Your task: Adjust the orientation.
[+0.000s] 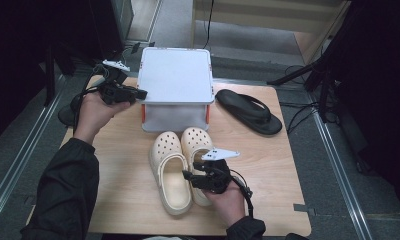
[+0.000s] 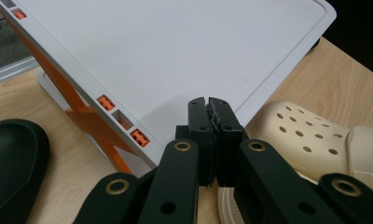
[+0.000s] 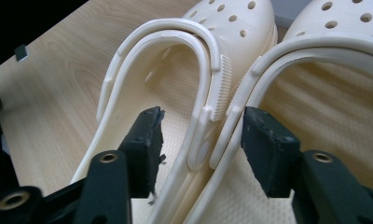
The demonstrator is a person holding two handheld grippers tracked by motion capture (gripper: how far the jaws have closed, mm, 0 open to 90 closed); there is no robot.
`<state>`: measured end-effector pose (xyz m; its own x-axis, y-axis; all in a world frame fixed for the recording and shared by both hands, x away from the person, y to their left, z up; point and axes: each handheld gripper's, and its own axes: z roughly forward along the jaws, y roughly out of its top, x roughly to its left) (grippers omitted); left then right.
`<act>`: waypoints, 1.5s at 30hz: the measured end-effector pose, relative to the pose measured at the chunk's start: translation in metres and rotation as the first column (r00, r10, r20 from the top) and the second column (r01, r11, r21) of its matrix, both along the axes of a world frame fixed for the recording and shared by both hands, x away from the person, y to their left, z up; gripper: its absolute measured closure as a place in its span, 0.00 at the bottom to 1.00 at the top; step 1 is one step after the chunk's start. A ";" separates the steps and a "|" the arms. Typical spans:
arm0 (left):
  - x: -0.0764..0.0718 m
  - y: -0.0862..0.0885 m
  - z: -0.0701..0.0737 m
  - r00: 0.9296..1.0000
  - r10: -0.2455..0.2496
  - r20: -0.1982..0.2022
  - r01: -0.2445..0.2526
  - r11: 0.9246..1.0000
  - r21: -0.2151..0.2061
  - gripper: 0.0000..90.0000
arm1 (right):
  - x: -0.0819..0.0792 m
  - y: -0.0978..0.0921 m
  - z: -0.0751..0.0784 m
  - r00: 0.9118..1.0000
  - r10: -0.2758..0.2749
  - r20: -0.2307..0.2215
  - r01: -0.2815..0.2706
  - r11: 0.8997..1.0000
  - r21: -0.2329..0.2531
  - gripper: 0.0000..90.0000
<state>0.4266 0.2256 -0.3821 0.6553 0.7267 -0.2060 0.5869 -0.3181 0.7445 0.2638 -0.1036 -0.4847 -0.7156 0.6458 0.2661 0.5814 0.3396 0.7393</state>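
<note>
A pair of cream clogs lies side by side on the wooden table (image 1: pixel 123 190): left clog (image 1: pixel 170 172), right clog (image 1: pixel 195 140). My right gripper (image 1: pixel 188 176) is open at their heel ends. In the right gripper view, the right gripper (image 3: pixel 203 119) straddles the touching inner walls, one jaw inside the left clog (image 3: pixel 175 42) and one inside the right clog (image 3: pixel 334 28). My left gripper (image 1: pixel 142 93) is shut at the left front corner of the white box lid (image 1: pixel 175 75). In the left gripper view, the left gripper (image 2: pixel 208 103) tips lie over the lid's (image 2: pixel 175 46) edge.
A black flip-flop (image 1: pixel 250 111) lies right of the box, near the table's far right corner. The box has orange fittings (image 2: pixel 140 137) under the lid. A clog toe (image 2: pixel 306 135) sits just in front of the box. Bare table lies left and right of the clogs.
</note>
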 end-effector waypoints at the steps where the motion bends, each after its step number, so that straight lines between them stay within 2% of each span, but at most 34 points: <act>1: 0.000 0.000 0.000 1.000 0.000 -0.002 0.000 1.000 -0.002 0.99 | 0.000 0.002 -0.001 1.000 -0.006 0.007 0.006 1.000 -0.001 0.53; 7: 0.000 -0.002 -0.001 1.000 -0.005 0.009 0.005 1.000 0.001 0.99 | 0.002 0.004 0.000 0.999 -0.053 0.012 0.053 0.999 0.002 0.51; 13: -0.001 -0.002 -0.001 1.000 0.000 0.011 0.000 1.000 0.000 0.99 | 0.004 0.011 -0.002 0.996 -0.087 0.030 0.088 0.995 -0.038 0.44; 19: -0.002 -0.004 -0.001 1.000 0.009 0.010 -0.009 1.000 0.004 0.99 | 0.011 0.022 -0.007 0.993 -0.119 0.013 0.119 0.992 -0.044 0.42; 27: -0.002 -0.001 -0.002 1.000 0.009 0.008 -0.009 1.000 -0.016 0.99 | 0.021 0.029 -0.013 0.988 -0.156 -0.008 0.156 0.987 -0.038 0.45; 29: -0.002 -0.001 -0.003 1.000 0.010 0.010 -0.010 1.000 -0.020 0.99 | 0.023 0.030 -0.015 0.988 -0.152 -0.026 0.151 0.988 -0.046 0.49; 31: -0.002 -0.002 -0.003 1.000 0.010 0.011 -0.010 1.000 -0.016 0.99 | 0.025 0.029 -0.015 0.987 -0.159 -0.023 0.158 0.986 -0.052 0.52; 37: -0.002 -0.002 -0.002 1.000 0.013 0.014 -0.013 1.000 -0.009 0.99 | 0.025 0.028 -0.016 0.984 -0.174 -0.041 0.173 0.984 -0.031 0.59; 45: -0.003 -0.003 -0.002 1.000 0.020 0.015 -0.020 1.000 -0.009 0.99 | 0.023 0.028 -0.014 0.980 -0.198 -0.024 0.197 0.980 -0.040 0.66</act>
